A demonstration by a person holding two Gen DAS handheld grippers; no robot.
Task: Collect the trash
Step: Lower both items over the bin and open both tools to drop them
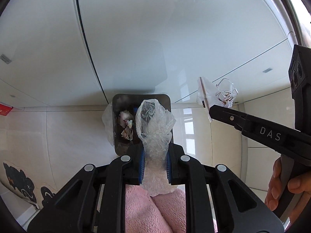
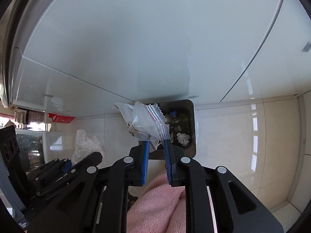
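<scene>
Your pink fleece garment [image 1: 155, 209] fills the foreground above glossy beige floor tiles [image 1: 77, 136]. A white cabinet [image 1: 126, 38] rises behind, a red box [image 2: 62, 118] beside it.

The left gripper [image 1: 155, 161] is held pointing downward, its blue-padded fingers [image 1: 141, 165] closed to a narrow gap. The right gripper [image 2: 157, 145] is seen at its three o'clock, fingers [image 2: 167, 161] slightly parted, the handle gripped by a bare hand [image 1: 287, 186].
</scene>
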